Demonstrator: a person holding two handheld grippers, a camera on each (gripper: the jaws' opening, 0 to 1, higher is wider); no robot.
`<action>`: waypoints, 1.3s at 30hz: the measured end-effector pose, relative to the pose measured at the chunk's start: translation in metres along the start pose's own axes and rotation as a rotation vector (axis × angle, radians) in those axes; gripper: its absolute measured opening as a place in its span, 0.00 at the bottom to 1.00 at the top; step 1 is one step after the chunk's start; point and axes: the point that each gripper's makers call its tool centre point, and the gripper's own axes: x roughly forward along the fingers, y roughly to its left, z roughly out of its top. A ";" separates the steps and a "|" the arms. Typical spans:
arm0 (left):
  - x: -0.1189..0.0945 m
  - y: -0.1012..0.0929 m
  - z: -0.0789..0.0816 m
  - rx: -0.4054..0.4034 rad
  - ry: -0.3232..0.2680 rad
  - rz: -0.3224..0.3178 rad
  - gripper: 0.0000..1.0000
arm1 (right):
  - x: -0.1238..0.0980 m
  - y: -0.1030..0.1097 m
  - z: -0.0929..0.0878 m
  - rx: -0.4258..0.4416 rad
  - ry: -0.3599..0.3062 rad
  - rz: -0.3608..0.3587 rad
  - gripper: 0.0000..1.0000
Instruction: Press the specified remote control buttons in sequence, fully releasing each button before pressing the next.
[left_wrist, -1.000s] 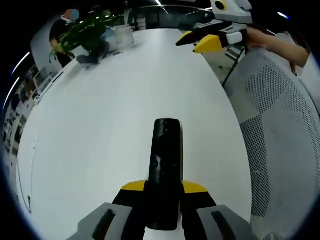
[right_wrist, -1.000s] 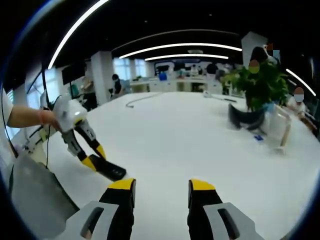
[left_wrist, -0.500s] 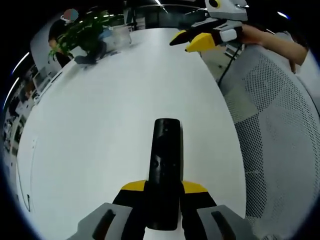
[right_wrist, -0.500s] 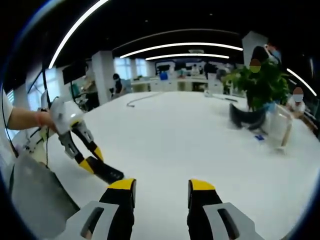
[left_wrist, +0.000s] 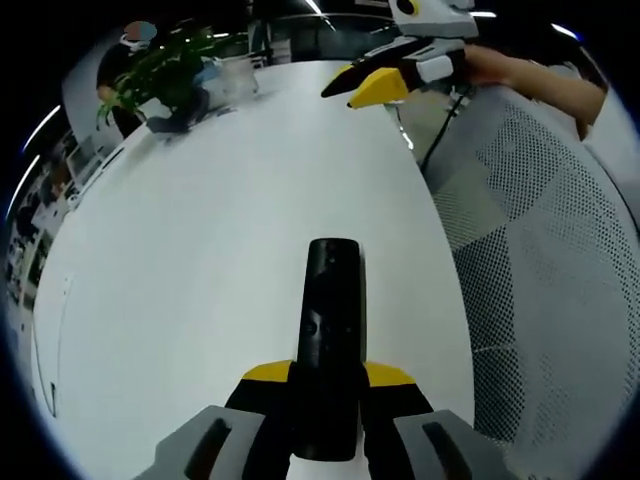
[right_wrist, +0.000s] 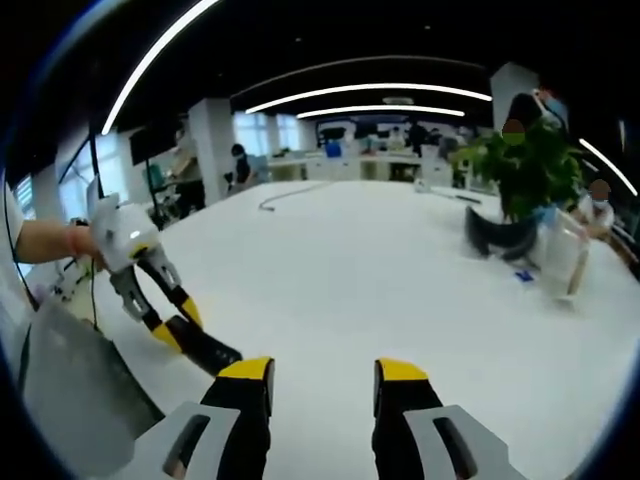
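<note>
The room is lit by long white ceiling light strips (right_wrist: 360, 95). The big white table (right_wrist: 380, 260) looks bright and a little washed out. Straight lines are bent near the edges. The far green leafy plant (right_wrist: 525, 165) is blurred.

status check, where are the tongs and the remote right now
Left tongs shut on remote, over white table. Right tongs open, holding nothing, apart from remote. Nothing in the way.
</note>
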 end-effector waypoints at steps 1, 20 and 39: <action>0.000 -0.001 0.000 0.001 -0.001 0.001 0.24 | 0.000 0.000 0.000 -0.001 0.000 0.000 0.37; 0.000 -0.016 -0.001 -0.023 0.002 0.020 0.24 | 0.003 0.004 -0.004 0.004 0.024 0.023 0.35; -0.001 -0.035 -0.003 -0.017 0.021 0.013 0.24 | 0.006 0.008 -0.012 -0.006 0.065 0.039 0.34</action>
